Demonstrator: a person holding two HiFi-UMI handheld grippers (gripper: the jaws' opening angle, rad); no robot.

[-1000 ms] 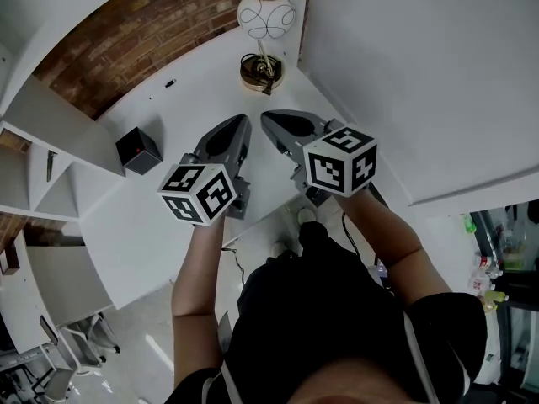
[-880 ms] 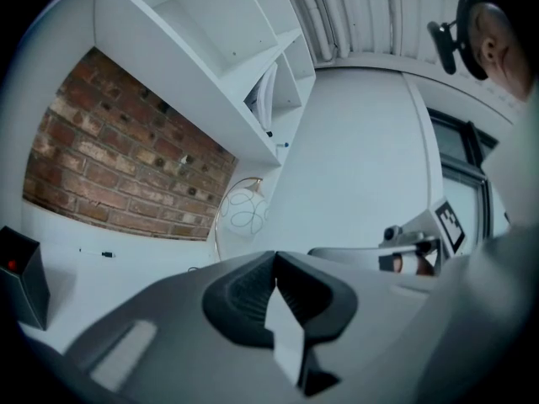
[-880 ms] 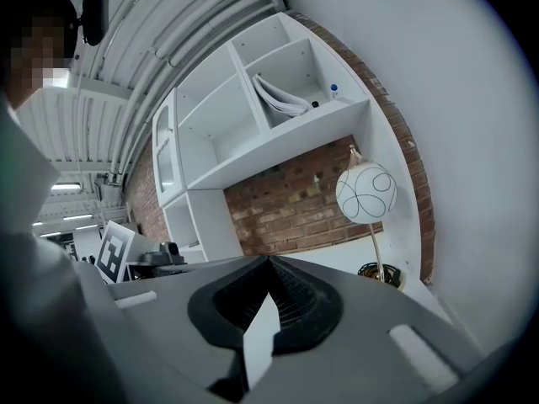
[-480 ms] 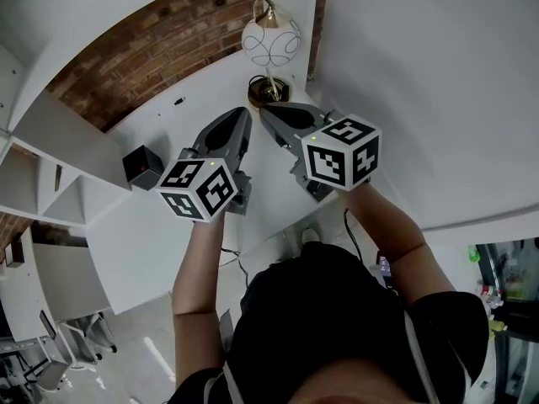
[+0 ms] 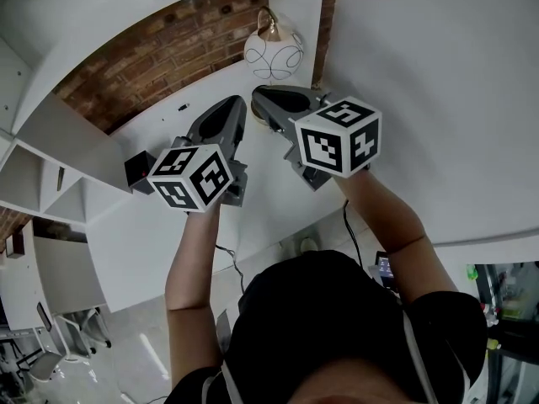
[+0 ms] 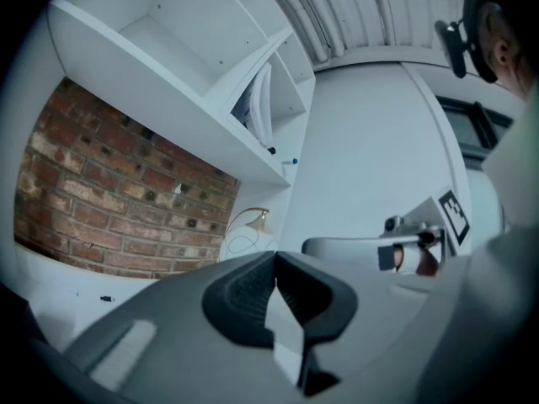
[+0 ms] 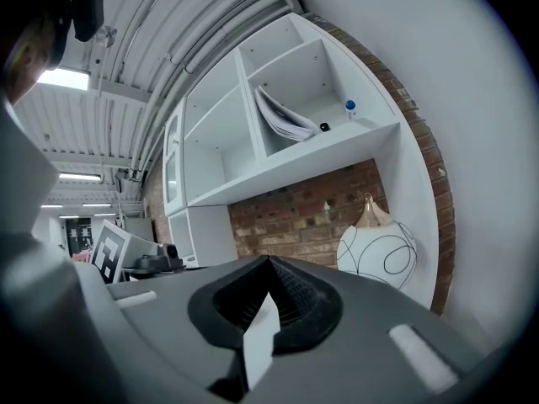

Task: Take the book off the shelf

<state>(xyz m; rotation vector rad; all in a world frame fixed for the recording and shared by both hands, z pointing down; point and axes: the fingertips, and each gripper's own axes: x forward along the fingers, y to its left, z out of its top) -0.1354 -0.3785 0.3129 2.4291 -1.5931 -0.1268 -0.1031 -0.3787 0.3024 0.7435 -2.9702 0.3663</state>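
The soft white-paged book (image 7: pixel 286 118) leans slanted against a divider in the lower right compartment of the white wall shelf (image 7: pixel 337 154), at 12 o'clock from both pairs of jaws. It probably slumps because nothing beside it props it upright. The left gripper (image 6: pixel 275 263) and right gripper (image 7: pixel 269 268) are held side by side above the white desk (image 5: pixel 152 242). Their noses tilt up at the shelf, seemingly lining up a reach. Both have their jaws pressed fully together on nothing. A white globe lamp with black loops (image 7: pixel 376 251) stands at 3 o'clock of the right one.
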